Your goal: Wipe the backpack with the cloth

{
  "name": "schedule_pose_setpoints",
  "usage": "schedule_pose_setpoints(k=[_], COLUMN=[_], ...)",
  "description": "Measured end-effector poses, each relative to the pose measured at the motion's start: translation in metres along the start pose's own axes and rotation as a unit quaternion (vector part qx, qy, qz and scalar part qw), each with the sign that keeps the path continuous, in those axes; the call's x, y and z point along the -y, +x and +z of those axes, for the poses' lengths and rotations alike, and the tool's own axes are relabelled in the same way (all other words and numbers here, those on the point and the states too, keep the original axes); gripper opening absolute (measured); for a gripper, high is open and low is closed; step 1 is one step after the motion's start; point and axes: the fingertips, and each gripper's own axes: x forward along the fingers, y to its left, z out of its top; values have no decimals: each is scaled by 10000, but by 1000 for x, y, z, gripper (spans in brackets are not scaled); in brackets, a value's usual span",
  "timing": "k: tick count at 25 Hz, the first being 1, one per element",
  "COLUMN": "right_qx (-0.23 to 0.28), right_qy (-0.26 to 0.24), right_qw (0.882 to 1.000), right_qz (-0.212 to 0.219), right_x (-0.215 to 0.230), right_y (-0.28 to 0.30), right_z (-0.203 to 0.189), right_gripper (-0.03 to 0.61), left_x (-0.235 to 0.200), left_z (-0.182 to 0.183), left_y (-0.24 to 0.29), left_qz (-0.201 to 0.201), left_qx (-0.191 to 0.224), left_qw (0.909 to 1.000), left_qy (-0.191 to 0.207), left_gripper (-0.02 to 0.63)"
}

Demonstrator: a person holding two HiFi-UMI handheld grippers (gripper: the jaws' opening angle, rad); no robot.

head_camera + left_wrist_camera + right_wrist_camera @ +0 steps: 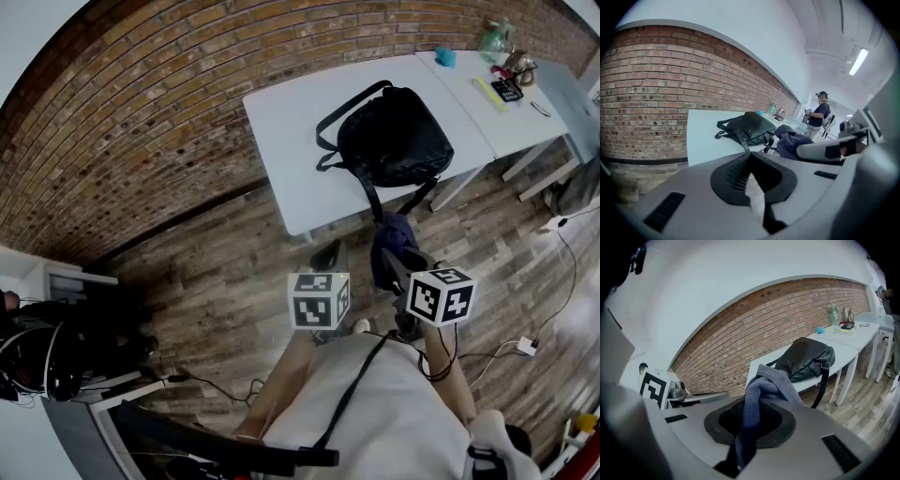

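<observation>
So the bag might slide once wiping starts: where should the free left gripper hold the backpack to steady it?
The looped strap at the backpack's left end, approached from your left across the bare table. It curves out away from the body, so a jaw can likely get under it, and the broad top face stays free for the cloth.

You have open floor (234, 272) up to the table (281, 141) at 12 o'clock; the backpack (396, 138) fills its right half, left half bare.

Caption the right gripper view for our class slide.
Right gripper holds the blue cloth; black backpack lies on the white table ahead.
</observation>
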Motion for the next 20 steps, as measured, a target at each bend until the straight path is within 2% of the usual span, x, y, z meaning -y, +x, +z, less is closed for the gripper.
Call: schedule_pose_setpoints(k=[20], right_qx=[-83], right_qy=[156], right_qw=[9997], right_qz=[-153], right_x=[7], right_y=[27], right_z=[11], right_gripper=[38], left_x=[-14], left_z=[9], left_y=[21], left_qz=[-252], left_qx=[-173], left_qw=[9995], left_qy=[2], left_gripper=[3])
